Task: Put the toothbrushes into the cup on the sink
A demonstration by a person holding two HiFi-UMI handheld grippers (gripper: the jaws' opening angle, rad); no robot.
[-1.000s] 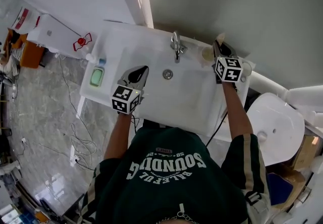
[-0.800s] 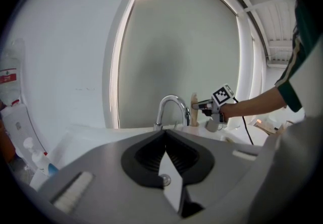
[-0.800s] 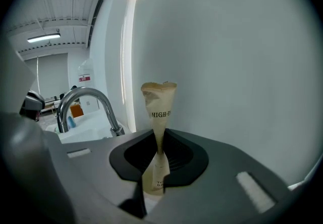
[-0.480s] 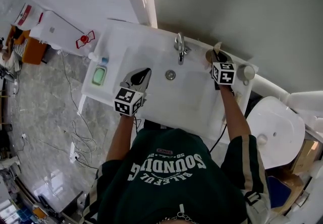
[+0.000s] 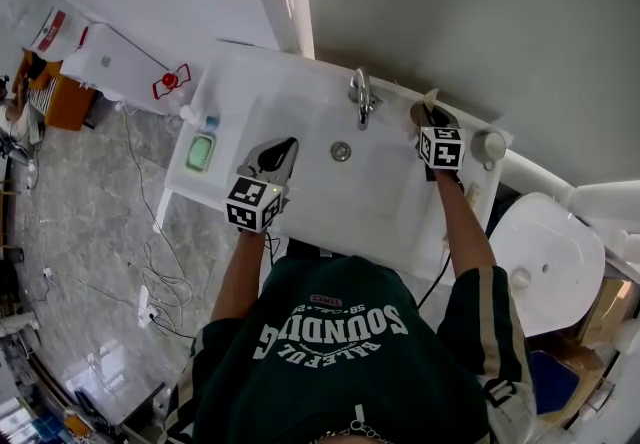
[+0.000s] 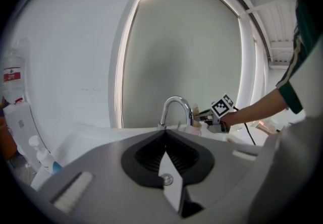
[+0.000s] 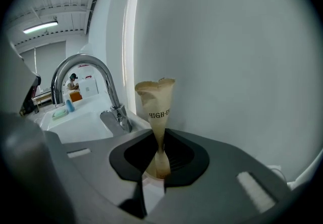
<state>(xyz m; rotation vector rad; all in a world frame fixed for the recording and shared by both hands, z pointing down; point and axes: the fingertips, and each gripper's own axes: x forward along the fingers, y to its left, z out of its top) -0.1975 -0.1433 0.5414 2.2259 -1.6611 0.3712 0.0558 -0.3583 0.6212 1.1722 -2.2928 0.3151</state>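
My right gripper (image 7: 157, 153) has its jaws nearly closed, pinching what looks like a tan paper-wrapped toothbrush (image 7: 156, 102) at its narrow waist. The wrapper flares out above the pads and stands up in front of the grey wall, with dark print on its side. The faucet (image 7: 88, 79) arches just to the left of it.

From the head view, this gripper sits at the back right of the sink (image 5: 300, 97), right of the faucet. Its tips are over a tan cup (image 5: 415, 113) on the ledge. The wrapper's flared end pokes out just past the cup's far edge. I cannot tell whether its lower end is inside the cup.

My left gripper (image 6: 165, 140) has its jaws together with nothing between them. It hangs above the front left of the basin, well apart from the cup.
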